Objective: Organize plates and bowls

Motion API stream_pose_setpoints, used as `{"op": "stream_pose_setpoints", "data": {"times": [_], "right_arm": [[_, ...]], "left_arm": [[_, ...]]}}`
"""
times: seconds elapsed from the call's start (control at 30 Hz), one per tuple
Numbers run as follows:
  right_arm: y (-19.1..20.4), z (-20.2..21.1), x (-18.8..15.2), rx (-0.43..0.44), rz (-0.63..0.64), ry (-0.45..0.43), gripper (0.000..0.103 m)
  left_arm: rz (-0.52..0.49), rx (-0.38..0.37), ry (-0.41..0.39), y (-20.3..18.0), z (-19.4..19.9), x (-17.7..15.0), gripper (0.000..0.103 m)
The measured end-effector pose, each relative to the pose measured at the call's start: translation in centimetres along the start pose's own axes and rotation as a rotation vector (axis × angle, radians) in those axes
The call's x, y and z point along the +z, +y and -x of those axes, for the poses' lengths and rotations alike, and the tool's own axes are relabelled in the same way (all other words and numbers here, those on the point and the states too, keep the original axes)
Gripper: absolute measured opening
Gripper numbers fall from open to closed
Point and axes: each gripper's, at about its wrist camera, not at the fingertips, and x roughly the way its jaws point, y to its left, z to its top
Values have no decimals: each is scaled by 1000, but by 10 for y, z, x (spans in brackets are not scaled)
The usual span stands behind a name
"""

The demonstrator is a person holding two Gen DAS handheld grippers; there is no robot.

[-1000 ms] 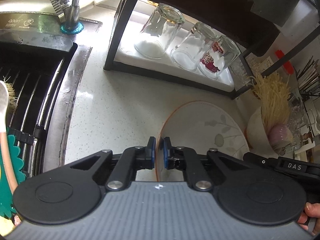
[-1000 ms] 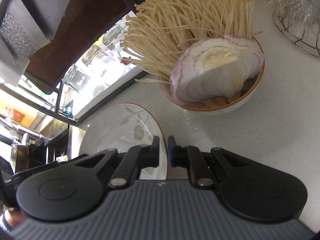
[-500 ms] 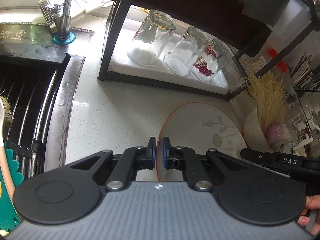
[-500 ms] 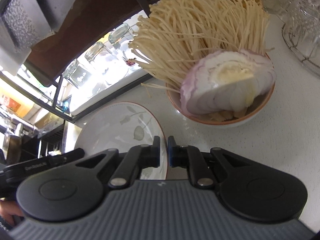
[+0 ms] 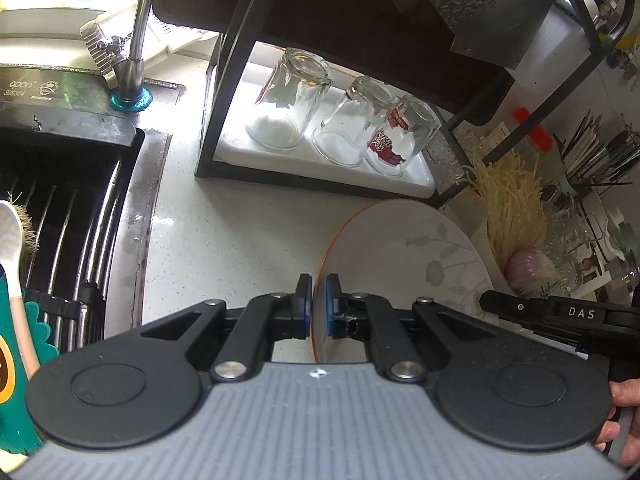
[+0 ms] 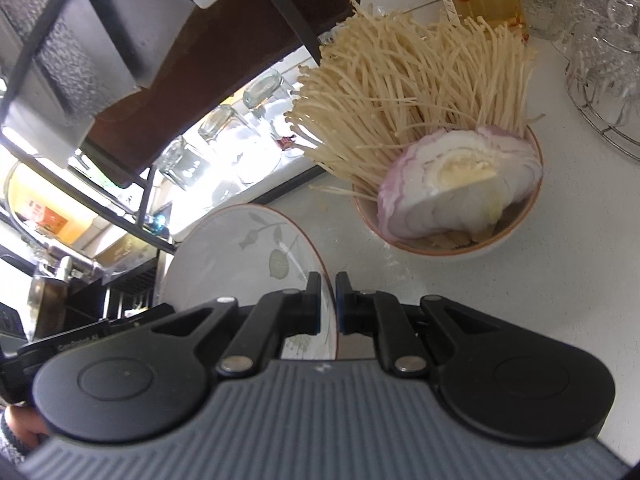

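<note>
My left tongs [image 5: 316,306] are closed to a thin gap, the blue pads pinching the left rim of the plate [image 5: 400,240]. My right tongs [image 6: 328,302] are closed the same way on the opposite rim. Both point forward and slightly down over the surface. My right hand [image 5: 622,420] shows at the edge of the left view, wrapped round its handle; my left hand [image 6: 22,426] peeks into the right view's lower left corner.

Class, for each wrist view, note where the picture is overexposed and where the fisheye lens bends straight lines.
Left wrist view: the white tray under the glasses is blown out; the black rack frame bows. Right wrist view: glare washes out the glasses; the rack bars curve.
</note>
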Motion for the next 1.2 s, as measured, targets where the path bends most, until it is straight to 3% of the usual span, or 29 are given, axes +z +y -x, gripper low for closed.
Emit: {"op": "stream_pose_setpoints", "data": {"times": [0.37,0.5,0.83,1.2], "right_arm": [[-9,34,-10,37,-14,-35,10],[-6,46,-16,9,47,-57,10],[-18,83,-28,21,33,-126,10],[-27,115,-38,111,107,-115,10]], "left_arm": [[-27,-9,12,-20,17,-17,8],[-65,5,18,-36,23,-23,8],[-96,-21,2,-62,47,-36,8],[-30,58,-75,-92,87,-81,6]]}}
